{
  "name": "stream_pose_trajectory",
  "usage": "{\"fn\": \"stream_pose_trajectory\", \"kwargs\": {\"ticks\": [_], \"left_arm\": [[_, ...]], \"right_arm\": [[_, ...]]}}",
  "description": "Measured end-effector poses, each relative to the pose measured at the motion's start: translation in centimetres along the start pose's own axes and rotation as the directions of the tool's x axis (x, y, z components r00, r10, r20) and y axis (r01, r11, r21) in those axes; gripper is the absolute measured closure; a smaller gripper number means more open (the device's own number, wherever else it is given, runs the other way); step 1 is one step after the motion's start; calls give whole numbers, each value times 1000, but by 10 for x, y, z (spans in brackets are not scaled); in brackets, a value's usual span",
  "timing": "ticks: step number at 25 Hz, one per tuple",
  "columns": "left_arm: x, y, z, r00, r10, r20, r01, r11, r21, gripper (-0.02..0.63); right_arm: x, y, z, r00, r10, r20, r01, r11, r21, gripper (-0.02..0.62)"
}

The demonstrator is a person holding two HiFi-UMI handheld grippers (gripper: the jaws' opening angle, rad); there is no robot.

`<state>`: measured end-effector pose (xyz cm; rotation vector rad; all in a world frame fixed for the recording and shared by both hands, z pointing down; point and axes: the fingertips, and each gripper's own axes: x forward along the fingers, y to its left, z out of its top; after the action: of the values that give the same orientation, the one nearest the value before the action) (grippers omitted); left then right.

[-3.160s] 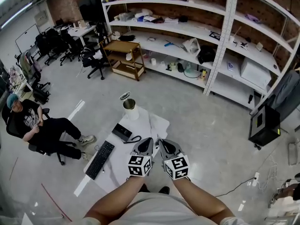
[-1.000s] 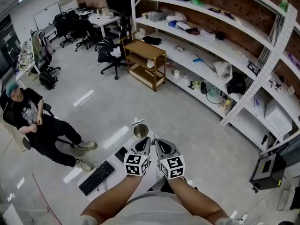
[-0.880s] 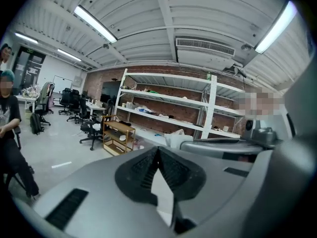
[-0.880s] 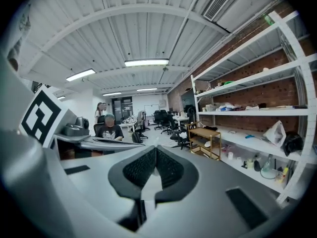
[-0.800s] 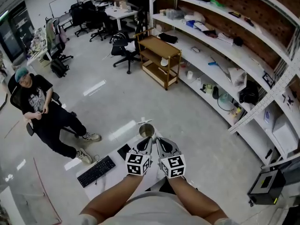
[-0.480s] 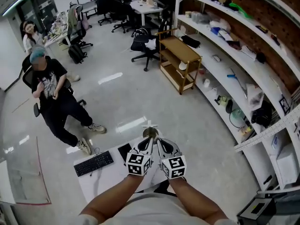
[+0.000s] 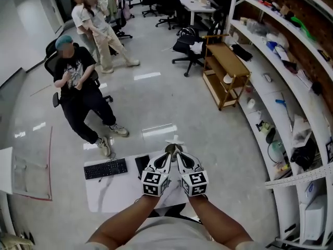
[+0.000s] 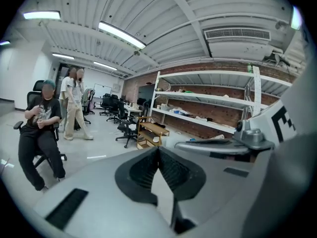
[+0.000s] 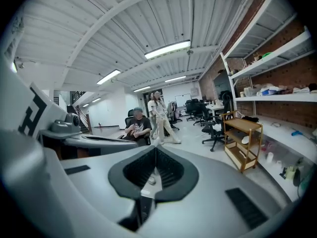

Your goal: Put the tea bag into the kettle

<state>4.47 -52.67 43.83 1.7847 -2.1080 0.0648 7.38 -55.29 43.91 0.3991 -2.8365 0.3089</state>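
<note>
The steel kettle [image 7: 171, 148] stands on the white table [image 7: 117, 191], mostly hidden behind my gripper tips. No tea bag shows in any view. My left gripper [image 7: 165, 159] and right gripper [image 7: 180, 159] are held side by side above the table's near part, tips pointing toward the kettle. Both are shut with nothing between the jaws. In the left gripper view the left gripper [image 8: 158, 148] has its jaws meeting at the tips and looks out across the room. The right gripper [image 9: 155, 148] in its own view does the same.
A black keyboard [image 7: 105, 169] and a black device [image 7: 141, 163] lie on the table's left part. A seated person [image 7: 78, 82] is off to the left, two standing people [image 7: 96, 22] farther back. Shelving [image 7: 283, 61] and a wooden cart [image 7: 226, 72] line the right.
The head view has swung round, so the room has shifted and two standing people have come into sight. Both grippers stay shut and side by side before the kettle.
</note>
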Motion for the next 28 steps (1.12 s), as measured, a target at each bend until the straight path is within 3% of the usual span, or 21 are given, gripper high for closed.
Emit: {"fn": "stream_pose_trajectory", "kwargs": {"ticks": [11,28], "left_arm": [[33,36,-35,997,64,-51,-66,997,-40,598],[94,80,-136,982,89,-168,-106,989,-99,598]], "right_arm": [[32,-15,-37,996,35,-80,-34,999,14,584],[91,-52,-141,979,23,-204,-13,999,48,584]]}}
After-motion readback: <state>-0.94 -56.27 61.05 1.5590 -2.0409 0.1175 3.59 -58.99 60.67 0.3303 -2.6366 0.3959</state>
